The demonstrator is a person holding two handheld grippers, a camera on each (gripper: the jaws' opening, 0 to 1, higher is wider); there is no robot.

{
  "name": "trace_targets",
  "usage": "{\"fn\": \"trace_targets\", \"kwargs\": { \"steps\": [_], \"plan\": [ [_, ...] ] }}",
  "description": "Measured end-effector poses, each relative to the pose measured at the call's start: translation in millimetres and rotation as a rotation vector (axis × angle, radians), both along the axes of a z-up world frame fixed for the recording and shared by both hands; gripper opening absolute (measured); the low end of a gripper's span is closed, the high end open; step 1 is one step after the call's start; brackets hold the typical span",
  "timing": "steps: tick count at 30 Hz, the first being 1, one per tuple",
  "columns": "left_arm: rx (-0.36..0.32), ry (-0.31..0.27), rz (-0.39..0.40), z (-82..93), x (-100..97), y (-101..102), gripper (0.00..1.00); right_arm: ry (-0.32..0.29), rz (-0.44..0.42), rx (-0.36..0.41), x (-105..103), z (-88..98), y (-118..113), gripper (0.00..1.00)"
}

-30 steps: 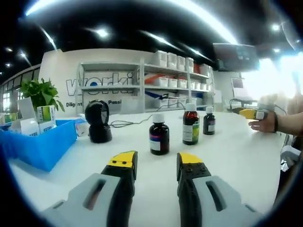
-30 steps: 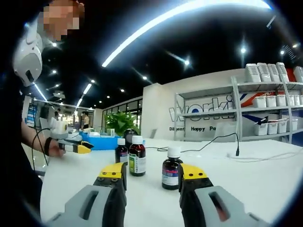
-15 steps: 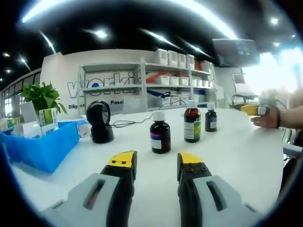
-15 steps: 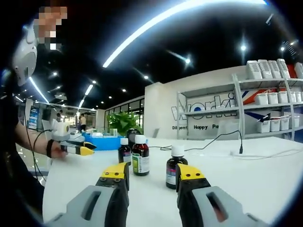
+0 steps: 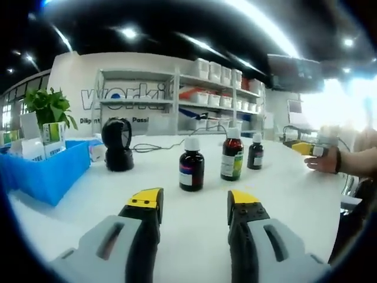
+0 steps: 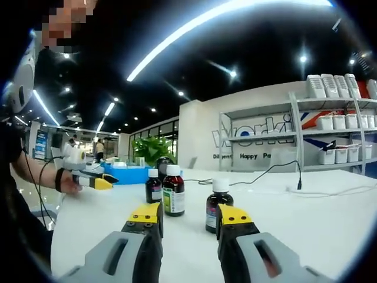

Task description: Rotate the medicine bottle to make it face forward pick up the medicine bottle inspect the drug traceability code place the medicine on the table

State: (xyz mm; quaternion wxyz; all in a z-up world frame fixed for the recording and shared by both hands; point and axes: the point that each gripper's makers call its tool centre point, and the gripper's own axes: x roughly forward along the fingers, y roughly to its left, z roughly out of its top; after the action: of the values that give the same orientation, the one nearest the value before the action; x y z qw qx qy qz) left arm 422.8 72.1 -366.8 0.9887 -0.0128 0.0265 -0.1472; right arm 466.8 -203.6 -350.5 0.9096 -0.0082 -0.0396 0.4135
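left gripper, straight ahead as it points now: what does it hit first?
Probably the nearest medicine bottle, the dark one with a white cap, standing on the white table just beyond the left gripper and between its open jaws; depth is unclear.

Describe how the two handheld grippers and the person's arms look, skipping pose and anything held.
The left gripper has two grey, slotted bodies running into black jaws capped with yellow tips. The right gripper is built the same way: grey bodies, black jaws, yellow tips. In the right gripper view, the person's hand wears a dark wristband with a thin cable trailing from it, and the upper arm is in a dark sleeve.
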Motion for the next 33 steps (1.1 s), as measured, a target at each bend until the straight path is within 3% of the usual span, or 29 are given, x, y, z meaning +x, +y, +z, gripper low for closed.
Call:
{"fn": "trace_targets", "kwargs": {
  "steps": [3,6,13,19,22,27,33],
  "plan": [
    [0.029,-0.002,0.058,9.7,8.5,1.9,0.43,-0.008,0.010,-0.013,-2.9,-0.5,3.4,0.31],
    [0.004,0.004,0.094,19.4,18.9,-5.1,0.43,-0.003,0.023,-0.028,-4.3,-2.9,6.1,0.31],
    [-0.014,0.054,0.143,16.7,46.7,-28.6,0.43,-0.003,0.009,-0.004,-1.9,0.5,1.1,0.30],
    [-0.052,0.046,0.239,14.0,69.5,-12.6,0.42,0.004,-0.009,-0.008,1.2,-1.9,-4.1,0.30],
    [-0.144,0.051,0.277,13.7,76.0,-5.1,0.42,-0.004,-0.007,-0.027,-0.8,-3.8,-1.2,0.30],
    [-0.103,0.072,0.288,7.6,89.0,-18.0,0.42,-0.011,-0.019,-0.058,0.9,-7.2,-2.2,0.30],
    [-0.094,0.056,0.305,10.7,103.4,-32.6,0.42,-0.005,-0.038,-0.054,3.5,-7.5,-5.9,0.30]
  ]
}}
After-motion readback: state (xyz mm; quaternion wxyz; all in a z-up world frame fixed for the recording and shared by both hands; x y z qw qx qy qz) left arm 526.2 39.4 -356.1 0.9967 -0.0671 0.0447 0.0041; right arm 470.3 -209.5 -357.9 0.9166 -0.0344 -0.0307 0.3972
